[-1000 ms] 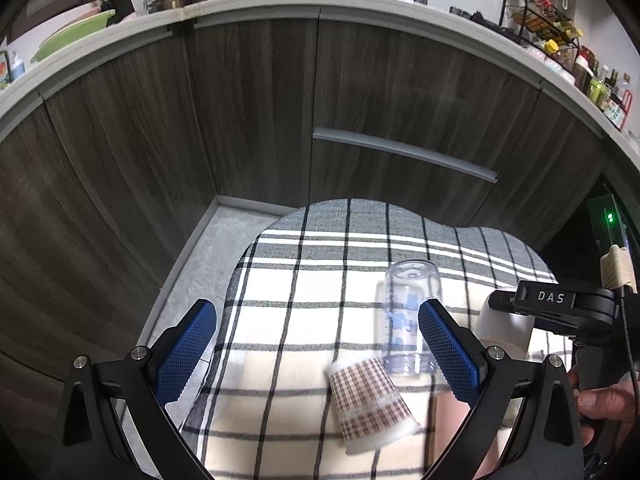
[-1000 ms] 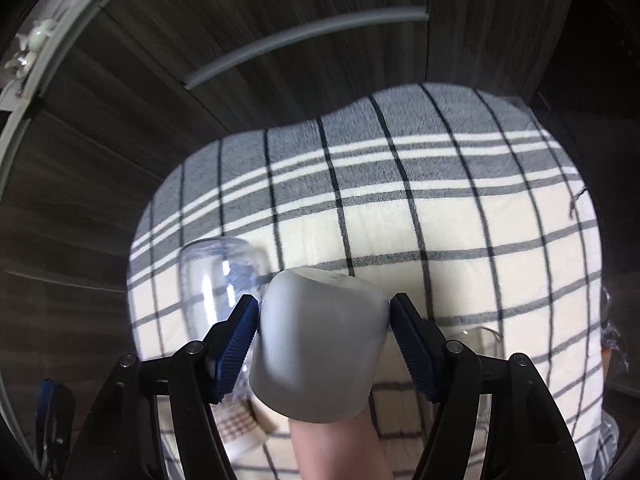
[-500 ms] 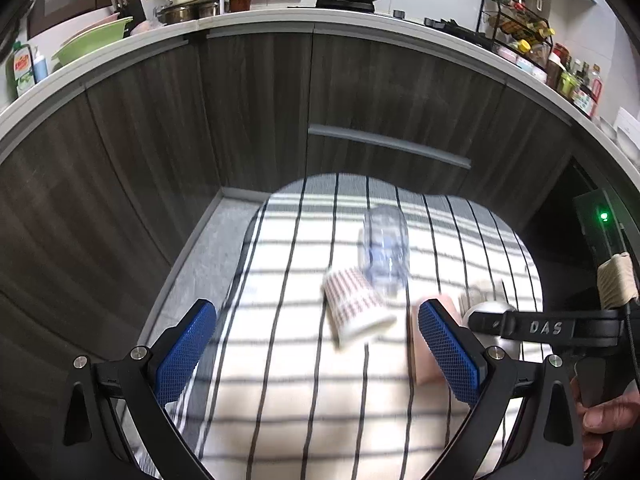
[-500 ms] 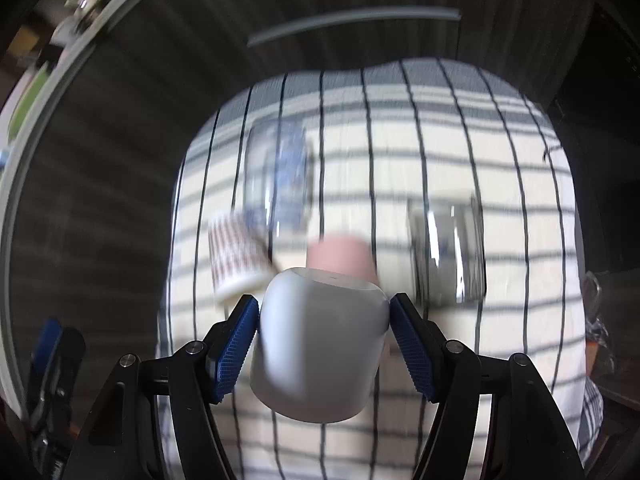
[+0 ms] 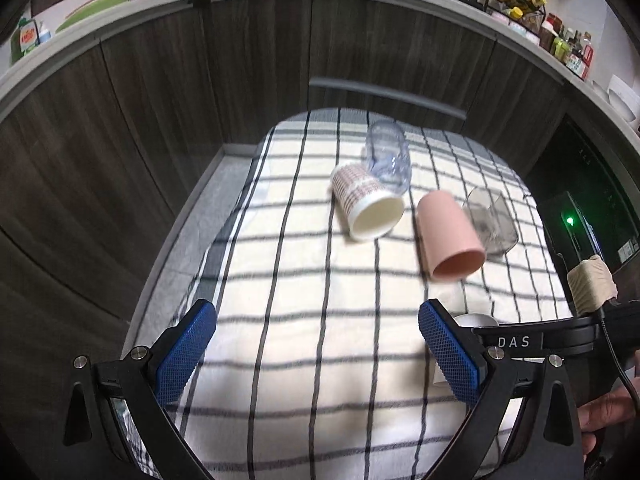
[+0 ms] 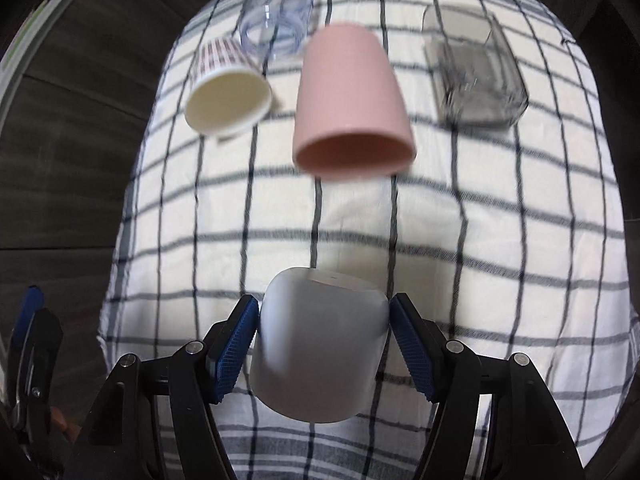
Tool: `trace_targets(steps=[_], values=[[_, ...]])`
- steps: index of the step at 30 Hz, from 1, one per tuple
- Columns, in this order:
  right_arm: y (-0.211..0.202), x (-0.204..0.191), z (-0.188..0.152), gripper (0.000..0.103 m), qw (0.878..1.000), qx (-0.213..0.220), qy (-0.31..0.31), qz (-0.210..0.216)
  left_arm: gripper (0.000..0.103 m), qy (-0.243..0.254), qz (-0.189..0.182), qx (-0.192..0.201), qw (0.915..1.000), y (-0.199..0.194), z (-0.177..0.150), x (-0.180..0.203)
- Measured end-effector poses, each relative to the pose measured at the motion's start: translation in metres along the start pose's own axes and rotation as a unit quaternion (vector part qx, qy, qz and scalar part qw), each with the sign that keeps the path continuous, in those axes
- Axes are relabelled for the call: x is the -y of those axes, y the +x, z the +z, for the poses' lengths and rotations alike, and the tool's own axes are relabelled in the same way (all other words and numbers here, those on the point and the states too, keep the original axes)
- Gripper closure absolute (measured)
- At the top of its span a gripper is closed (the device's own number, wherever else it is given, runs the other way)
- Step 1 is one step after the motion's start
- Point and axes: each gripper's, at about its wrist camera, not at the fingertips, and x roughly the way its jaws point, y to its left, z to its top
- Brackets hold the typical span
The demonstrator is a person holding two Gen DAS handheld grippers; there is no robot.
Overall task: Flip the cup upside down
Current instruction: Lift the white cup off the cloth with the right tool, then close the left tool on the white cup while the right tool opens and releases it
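My right gripper (image 6: pixel 323 336) is shut on a white-grey cup (image 6: pixel 320 340), held with its closed base pointing away over the checked cloth (image 6: pixel 480 248). Only a sliver of that cup (image 5: pixel 476 320) shows in the left wrist view, behind the right gripper's black body. My left gripper (image 5: pixel 316 352) is open and empty above the near part of the cloth (image 5: pixel 320 320). A pink cup (image 6: pixel 348 100) (image 5: pixel 448 236) lies on its side ahead, mouth toward me.
A checked paper cup (image 5: pixel 364 204) (image 6: pixel 228 92), a clear plastic cup (image 5: pixel 388 156) (image 6: pixel 280 20) and a smoky glass (image 5: pixel 490 220) (image 6: pixel 476 68) lie on their sides at the far end. Dark wood cabinets (image 5: pixel 240 60) stand behind the table.
Both grippers have pulled back toward the near side of the table, so the lying cups look farther away. The right gripper still holds the white-grey cup.
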Motion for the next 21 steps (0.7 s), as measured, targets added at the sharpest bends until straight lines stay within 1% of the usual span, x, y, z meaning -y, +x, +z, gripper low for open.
trace_targets(steps=[5, 8, 13, 15, 17, 21], values=[[0.024, 0.0, -0.007, 0.035, 1.0, -0.018, -0.002, -0.014, 0.0, -0.004, 0.0, -0.012, 0.9999, 0.005, -0.015, -0.002], [0.022, -0.002, -0.008, 0.035, 1.0, -0.009, -0.012, -0.022, 0.0, -0.004, -0.002, -0.015, 0.9999, 0.005, -0.019, -0.003], [0.021, -0.004, -0.01, 0.033, 0.999, -0.011, -0.018, -0.028, 0.0, -0.004, -0.001, -0.016, 0.9999, 0.003, -0.021, -0.003], [0.02, -0.007, -0.011, 0.027, 1.0, -0.005, -0.018, -0.025, 0.0, -0.001, -0.001, -0.016, 0.9999, 0.001, -0.021, -0.002], [0.013, -0.006, -0.012, 0.024, 1.0, 0.006, -0.017, -0.022, 0.0, 0.002, -0.001, -0.015, 0.9999, -0.001, -0.021, 0.0], [-0.003, 0.002, -0.013, 0.023, 1.0, 0.025, -0.009, -0.009, 0.0, 0.012, -0.005, -0.018, 0.9998, -0.003, -0.02, 0.008]])
